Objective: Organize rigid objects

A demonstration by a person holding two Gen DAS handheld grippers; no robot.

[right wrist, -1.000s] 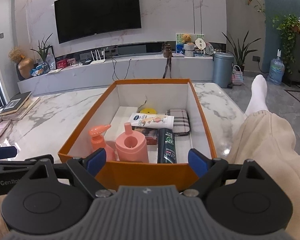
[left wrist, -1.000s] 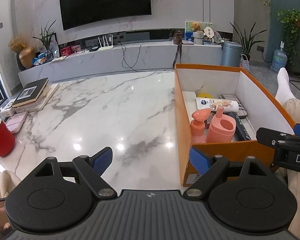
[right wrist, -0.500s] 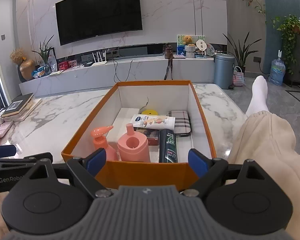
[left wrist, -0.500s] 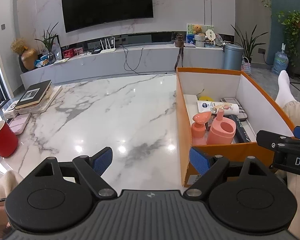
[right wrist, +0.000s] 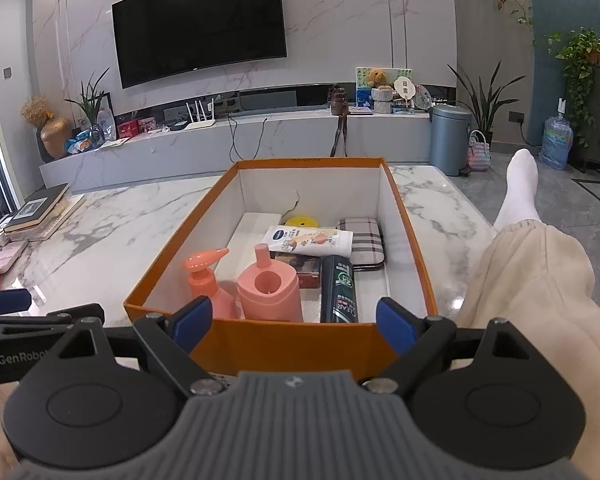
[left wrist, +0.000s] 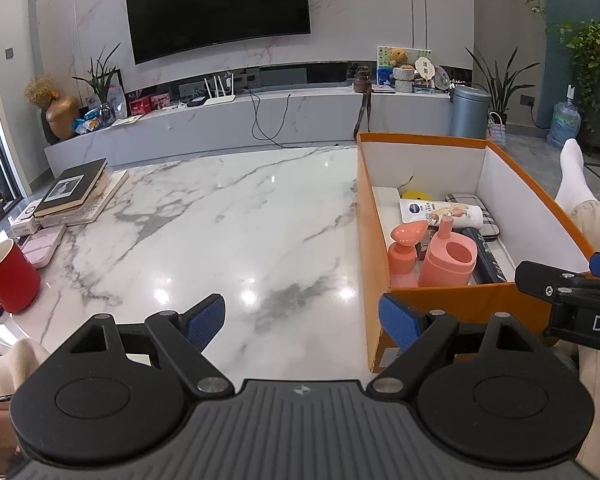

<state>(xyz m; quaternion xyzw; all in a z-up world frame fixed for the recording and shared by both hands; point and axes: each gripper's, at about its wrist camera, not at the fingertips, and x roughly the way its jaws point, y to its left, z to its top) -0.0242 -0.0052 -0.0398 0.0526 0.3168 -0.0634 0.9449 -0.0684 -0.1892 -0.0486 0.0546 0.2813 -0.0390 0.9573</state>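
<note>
Box (right wrist: 278, 342) on table (left wrist: 220, 240), straight ahead of right gripper (right wrist: 294, 322), its near wall between jaws. Same box ahead-right of left gripper (left wrist: 302, 318), near corner by right jaw.

In box, near wall: pump bottle (right wrist: 204, 280) left, dispenser (right wrist: 270, 292) beside it, can (right wrist: 339, 290) lying right. Behind them: tube (right wrist: 310, 240) lying across, case (right wrist: 360, 242) right of it, disc (right wrist: 301, 222) at far wall.

Left of left jaw: cup (left wrist: 10, 276); books (left wrist: 74, 192) farther behind it. Leg (right wrist: 528, 264) right of box.
</note>
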